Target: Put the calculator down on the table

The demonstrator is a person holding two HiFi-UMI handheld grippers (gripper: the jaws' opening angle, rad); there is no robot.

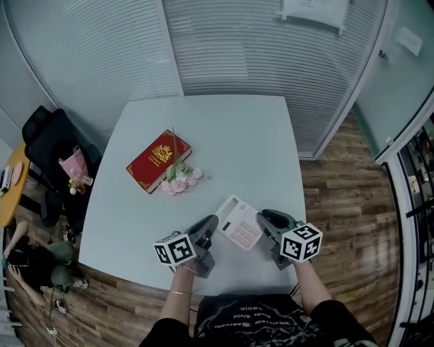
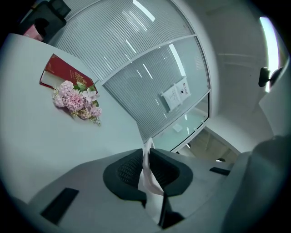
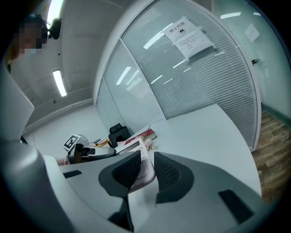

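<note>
Left tool (image 1: 212,222) and right tool (image 1: 266,217) pinch opposite edges of the calculator (image 1: 239,223) between them.

Nothing is legible: the notice (image 3: 187,36) on the glass partition (image 3: 204,82) carries print too small to read, and the red book (image 1: 158,160) shows only a gold emblem.

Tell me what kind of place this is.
Probably an office meeting room. The glass partition walls have slatted blinds, a printed notice is stuck to the glass, and a plain white table stands in the middle with a black office chair beside it.
</note>
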